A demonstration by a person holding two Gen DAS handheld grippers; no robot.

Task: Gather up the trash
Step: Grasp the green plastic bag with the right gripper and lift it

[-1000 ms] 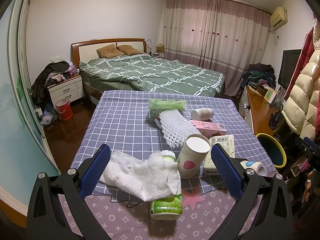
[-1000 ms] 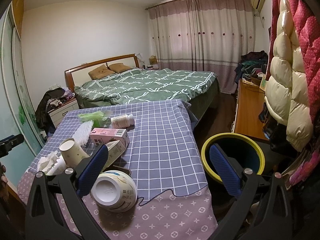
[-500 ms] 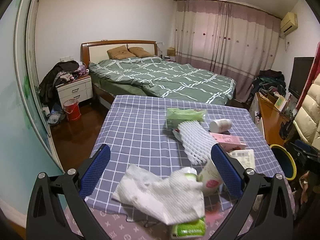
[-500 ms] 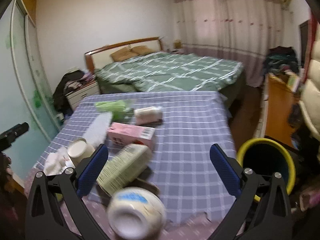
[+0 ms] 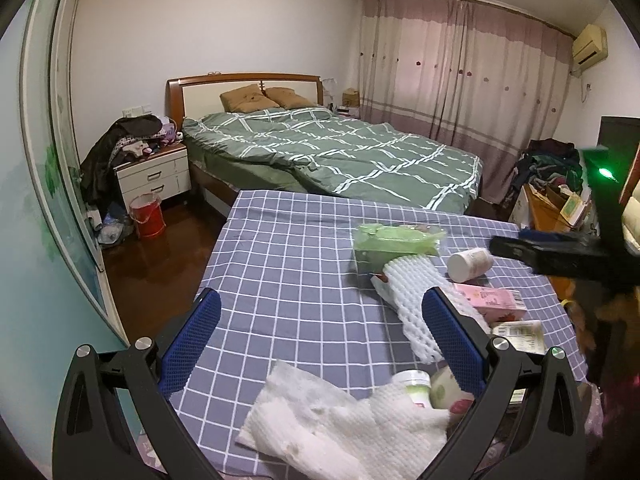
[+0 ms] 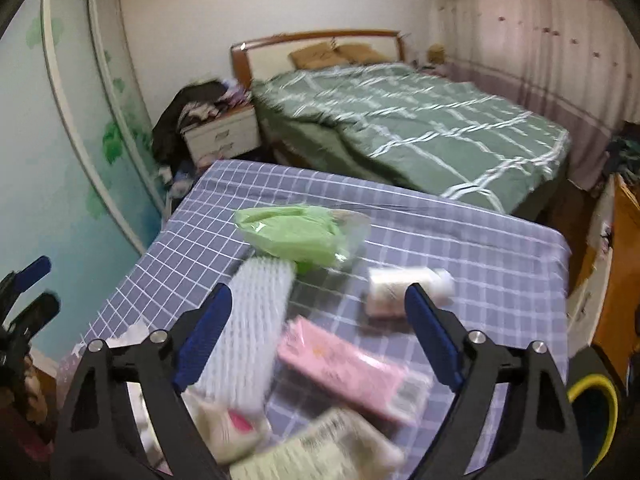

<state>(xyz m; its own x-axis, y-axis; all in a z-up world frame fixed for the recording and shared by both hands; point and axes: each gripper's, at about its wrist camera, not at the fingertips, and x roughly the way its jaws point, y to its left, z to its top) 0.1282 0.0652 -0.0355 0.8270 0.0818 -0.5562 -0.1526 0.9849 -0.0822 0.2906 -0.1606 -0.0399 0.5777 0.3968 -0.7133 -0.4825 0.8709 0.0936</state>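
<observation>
Trash spread: light packaging lies scattered on the table (image 5: pixel 280 248), which wears a grey-blue checked cloth.
Right tool (image 6: pixel 318 338): jaws wide but closing, nothing pressed between the pads; the pink carton (image 6: pixel 352 364) and the small white bottle (image 6: pixel 404 290) lie ahead within its span.
Left tool (image 5: pixel 320 338): jaws wide apart, empty, hanging over the near edge above the crumpled paper towel (image 5: pixel 344 420).
Pink carton: flat-sided cardboard box lying on its side; likely light and stiff enough to take across its narrow faces, though a hard squeeze could crush it.
White bottle: smooth plastic cylinder on its side, likely to roll; best taken across the body, not the ends.
Foam net sleeve (image 5: pixel 412 300): white mesh tube, soft and springy; it will compress under the pads, so take it mid-length.
Green bag (image 6: pixel 296 232): thin, soft film, partly clear and crinkled; probably slippery, so pinch a bunched fold.
Paper towel: limp, textured sheet, nearly weightless; gather it at a crease.
Paper cup (image 5: pixel 444 390): thin-walled, partly hidden under the towel; it would dent easily.
Bin (image 6: pixel 592 396): yellow-rimmed, on the floor just beside the table's right end.
</observation>
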